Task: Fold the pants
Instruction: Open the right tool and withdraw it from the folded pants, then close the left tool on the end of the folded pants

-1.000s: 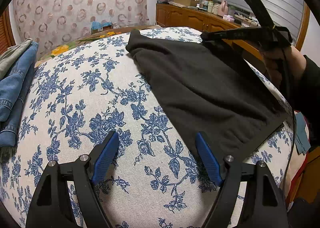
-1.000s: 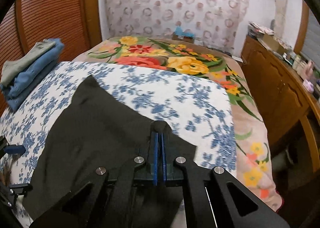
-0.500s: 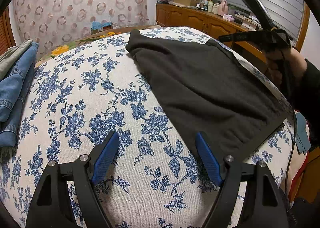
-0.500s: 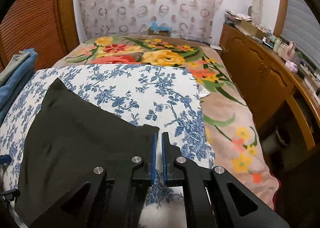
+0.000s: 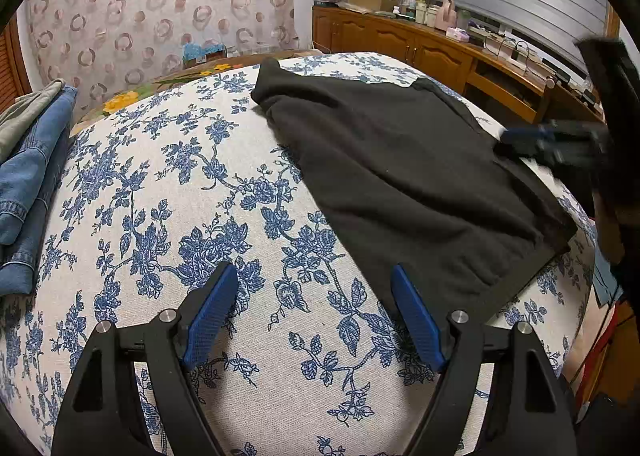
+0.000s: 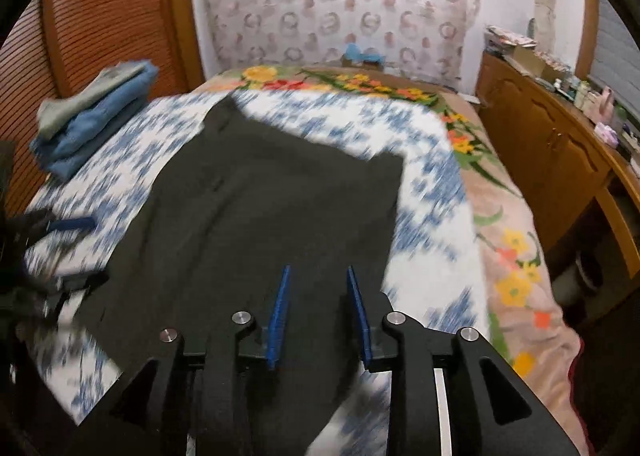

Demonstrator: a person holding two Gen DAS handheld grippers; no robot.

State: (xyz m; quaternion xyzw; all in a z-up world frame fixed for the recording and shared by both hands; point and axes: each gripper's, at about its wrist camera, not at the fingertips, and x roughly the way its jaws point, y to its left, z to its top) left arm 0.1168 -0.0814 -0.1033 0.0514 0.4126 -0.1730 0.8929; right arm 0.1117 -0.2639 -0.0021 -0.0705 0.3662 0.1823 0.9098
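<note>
The black pants (image 5: 404,175) lie folded and flat on the blue-flowered cloth (image 5: 168,191); they also show in the right wrist view (image 6: 272,207). My left gripper (image 5: 316,316) is open and empty, low over the cloth just left of the pants' near edge. My right gripper (image 6: 318,308) is open and empty over the pants' near right edge. It shows blurred in the left wrist view (image 5: 556,143) at the pants' right side. The left gripper shows blurred in the right wrist view (image 6: 64,228).
A stack of folded blue jeans and a grey garment (image 5: 28,159) lies at the left edge of the bed, and shows in the right wrist view (image 6: 92,111). A wooden sideboard (image 5: 432,51) with clutter runs along the right. A flowered bedspread (image 6: 516,248) lies beyond.
My right gripper let go of the pants' far corner, opened, and drew back toward the near right edge. The pants now lie flat. My left gripper has not moved.
</note>
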